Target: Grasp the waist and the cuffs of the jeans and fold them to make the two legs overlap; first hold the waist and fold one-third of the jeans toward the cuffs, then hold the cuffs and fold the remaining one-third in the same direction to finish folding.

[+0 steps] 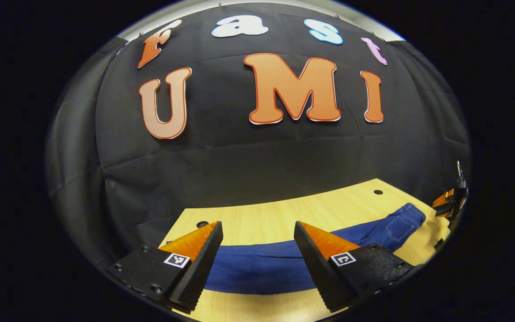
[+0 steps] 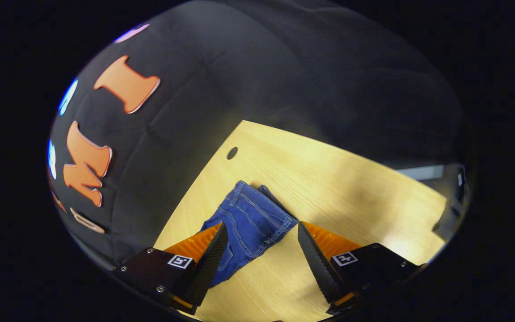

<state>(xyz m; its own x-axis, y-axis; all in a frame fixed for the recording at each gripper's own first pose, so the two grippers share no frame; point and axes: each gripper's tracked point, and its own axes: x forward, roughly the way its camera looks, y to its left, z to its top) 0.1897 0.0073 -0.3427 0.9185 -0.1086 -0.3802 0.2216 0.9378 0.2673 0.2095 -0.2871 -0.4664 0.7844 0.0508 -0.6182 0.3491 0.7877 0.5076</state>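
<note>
The jeans (image 1: 280, 264) lie flat on the wooden desk (image 1: 257, 219), stretched in a long strip along it. In the left gripper view, the left claw (image 1: 257, 264) hangs just above the leg part of the jeans, wide open, with nothing in it. In the right gripper view, the right claw (image 2: 259, 257) is also wide open and holds nothing. It hovers over the waist end (image 2: 251, 214), the end with the pocket, which points toward the far edge of the desk near a small round hole (image 2: 232, 153). It looks like no fold is started yet. This seems to be the very first step: reaching in. Next, each claw likely needs to come down and pinch its end of the jeans, so the two legs can be laid one on the other.
</note>
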